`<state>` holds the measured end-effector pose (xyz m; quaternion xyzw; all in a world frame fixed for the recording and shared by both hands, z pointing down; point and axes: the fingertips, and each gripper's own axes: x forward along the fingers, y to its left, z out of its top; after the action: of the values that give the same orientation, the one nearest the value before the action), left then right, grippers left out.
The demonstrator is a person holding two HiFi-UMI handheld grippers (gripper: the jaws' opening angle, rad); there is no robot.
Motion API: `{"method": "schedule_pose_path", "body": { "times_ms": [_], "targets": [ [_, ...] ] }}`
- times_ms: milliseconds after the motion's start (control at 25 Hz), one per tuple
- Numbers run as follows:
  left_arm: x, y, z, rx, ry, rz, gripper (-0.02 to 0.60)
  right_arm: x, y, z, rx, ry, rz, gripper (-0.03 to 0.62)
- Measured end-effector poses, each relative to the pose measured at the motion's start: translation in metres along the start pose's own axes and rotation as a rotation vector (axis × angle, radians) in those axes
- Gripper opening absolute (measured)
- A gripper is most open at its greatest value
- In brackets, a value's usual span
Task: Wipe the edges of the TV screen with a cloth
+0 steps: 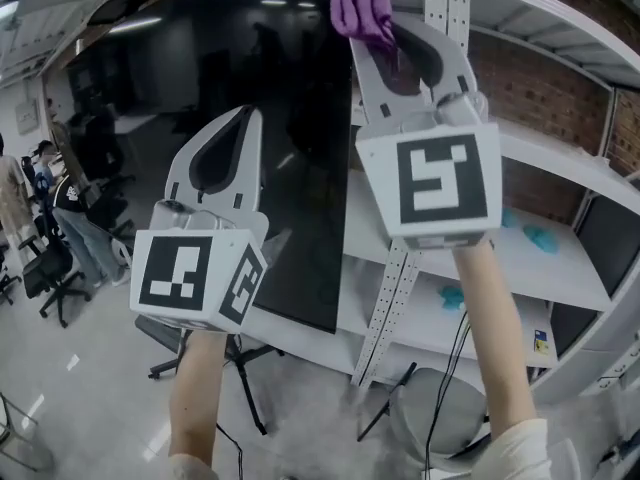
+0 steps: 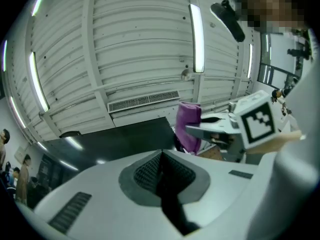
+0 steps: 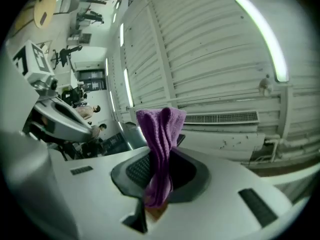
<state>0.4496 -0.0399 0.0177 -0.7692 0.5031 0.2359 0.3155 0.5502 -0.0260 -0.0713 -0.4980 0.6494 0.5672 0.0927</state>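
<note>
A large black TV screen (image 1: 230, 88) stands upright on a stand, its right edge running down the middle of the head view. My right gripper (image 1: 385, 43) is raised at the screen's upper right edge, shut on a folded purple cloth (image 1: 360, 6) that sticks out past its fingertips. In the right gripper view the cloth (image 3: 160, 149) is pinched between the jaws. My left gripper (image 1: 225, 158) is held lower in front of the screen's middle, jaws together with nothing in them. The left gripper view shows the TV's top edge (image 2: 115, 139) and the cloth (image 2: 188, 126).
White metal shelving (image 1: 520, 168) stands right behind the TV's right edge, with small teal items (image 1: 540, 236) on a shelf. The TV's stand legs (image 1: 250, 388) and cables (image 1: 455, 348) are below. Office chairs and people (image 1: 60, 228) are at the far left.
</note>
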Motion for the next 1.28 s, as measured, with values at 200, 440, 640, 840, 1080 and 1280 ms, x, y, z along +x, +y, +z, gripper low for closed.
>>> {"method": "schedule_pose_path", "body": {
  "times_ms": [200, 440, 640, 840, 1080, 1280],
  "targets": [
    [-0.061, -0.027, -0.019, 0.018, -0.002, 0.014, 0.015, -0.133, 0.093, -0.050, 0.429, 0.097, -0.102, 0.063],
    [-0.194, -0.066, -0.119, -0.076, 0.223, 0.061, 0.015, -0.254, 0.218, -0.085, 0.629, 0.299, -0.007, 0.063],
    [-0.276, -0.081, -0.217, -0.143, 0.448, 0.148, 0.015, -0.310, 0.300, -0.112, 0.761, 0.450, 0.138, 0.063],
    [-0.321, -0.085, -0.261, -0.152, 0.572, 0.190, 0.015, -0.347, 0.352, -0.134, 0.787, 0.559, 0.227, 0.063],
    [-0.338, -0.082, -0.265, -0.126, 0.612, 0.226, 0.015, -0.373, 0.384, -0.131, 0.798, 0.607, 0.392, 0.063],
    [-0.348, -0.084, -0.263, -0.112, 0.635, 0.233, 0.015, -0.380, 0.385, -0.132, 0.820, 0.624, 0.388, 0.063]
  ]
}}
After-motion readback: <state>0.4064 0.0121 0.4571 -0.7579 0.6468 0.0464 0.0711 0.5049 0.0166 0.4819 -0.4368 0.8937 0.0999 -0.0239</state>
